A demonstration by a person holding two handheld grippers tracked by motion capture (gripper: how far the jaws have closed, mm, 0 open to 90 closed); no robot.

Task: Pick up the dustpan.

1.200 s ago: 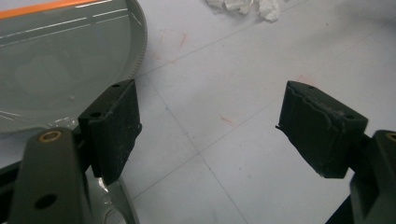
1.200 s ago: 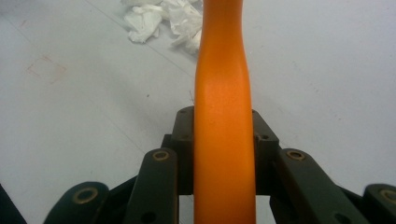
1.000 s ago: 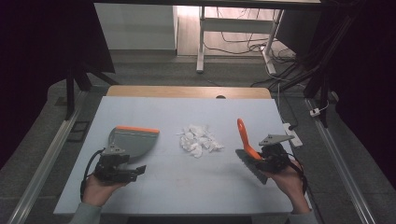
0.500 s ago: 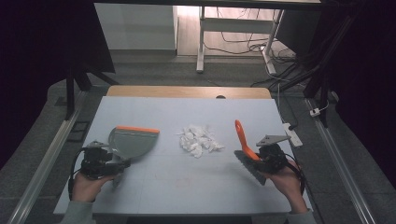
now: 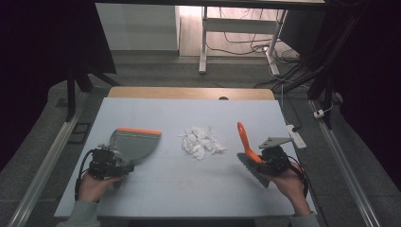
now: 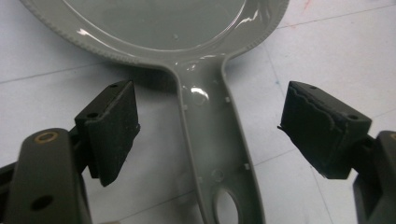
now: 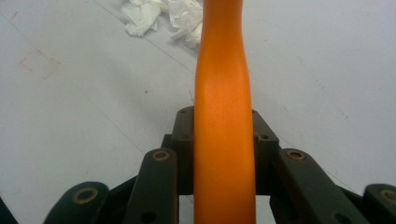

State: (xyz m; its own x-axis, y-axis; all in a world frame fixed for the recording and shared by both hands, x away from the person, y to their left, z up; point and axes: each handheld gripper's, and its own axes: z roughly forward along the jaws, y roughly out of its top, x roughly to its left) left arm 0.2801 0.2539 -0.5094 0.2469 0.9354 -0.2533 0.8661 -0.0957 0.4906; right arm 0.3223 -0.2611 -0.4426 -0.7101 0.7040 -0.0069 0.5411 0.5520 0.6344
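Two handheld grippers: the left gripper has its jaws spread either side of the grey dustpan handle, not touching. The right gripper pinches the orange-handled brush. Crumpled white paper scraps lie between them.

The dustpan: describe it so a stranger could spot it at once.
On the pale blue table, look to the left half, left of the white paper scraps. The dustpan lies flat there, its handle between the open left tongs. It is grey with an orange front edge; the brush is orange-handled.
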